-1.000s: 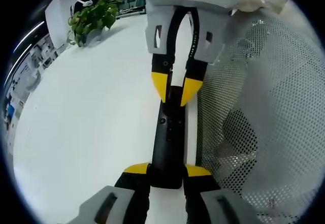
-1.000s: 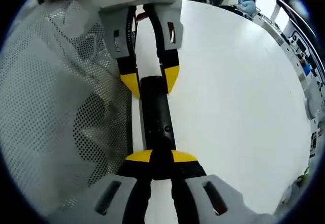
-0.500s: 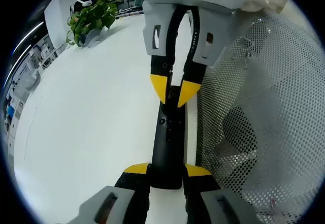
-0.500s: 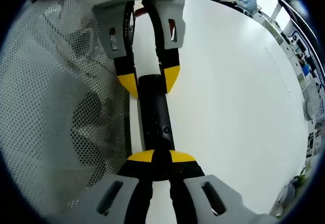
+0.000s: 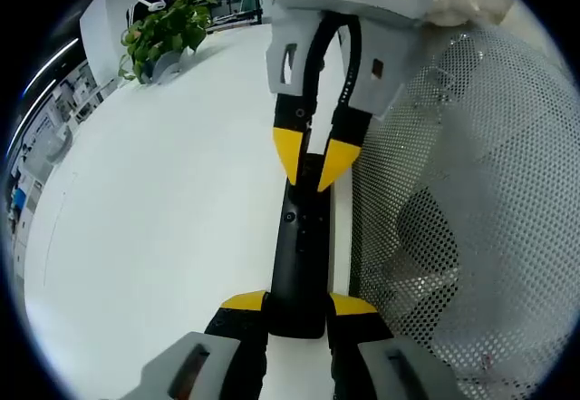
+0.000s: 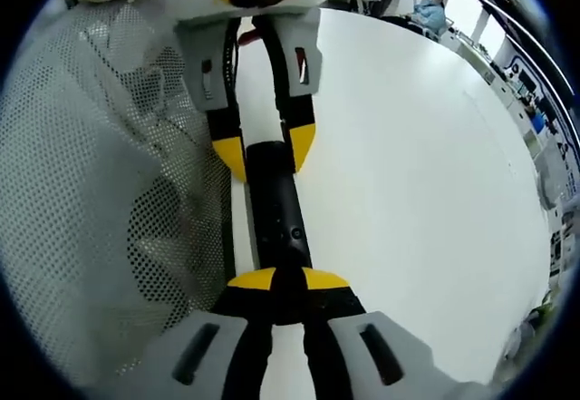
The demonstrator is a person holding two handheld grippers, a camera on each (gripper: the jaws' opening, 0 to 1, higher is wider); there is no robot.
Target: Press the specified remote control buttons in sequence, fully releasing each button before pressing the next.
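Note:
A long black remote control (image 5: 299, 246) lies along a white table top (image 5: 163, 219). My left gripper (image 5: 299, 305) is shut on its near end, one yellow-tipped jaw on each side. In the left gripper view my right gripper (image 5: 314, 160) comes down from the top with its yellow tips drawn together in a V over the remote's far part. In the right gripper view the remote (image 6: 276, 209) runs from my right gripper (image 6: 287, 280), shut with its tips over the black body, up to the left gripper (image 6: 265, 146) clamped around it. Whether the tips press a button I cannot tell.
A white perforated mesh surface (image 5: 462, 191) rises right beside the remote and also fills the left side (image 6: 100, 191) of the right gripper view. A potted green plant (image 5: 168, 28) stands at the table's far edge. A seated person (image 6: 426, 5) is far back.
The right gripper has shifted slightly over the remote, its tips staying together. The left gripper keeps its hold and the remote has not moved.

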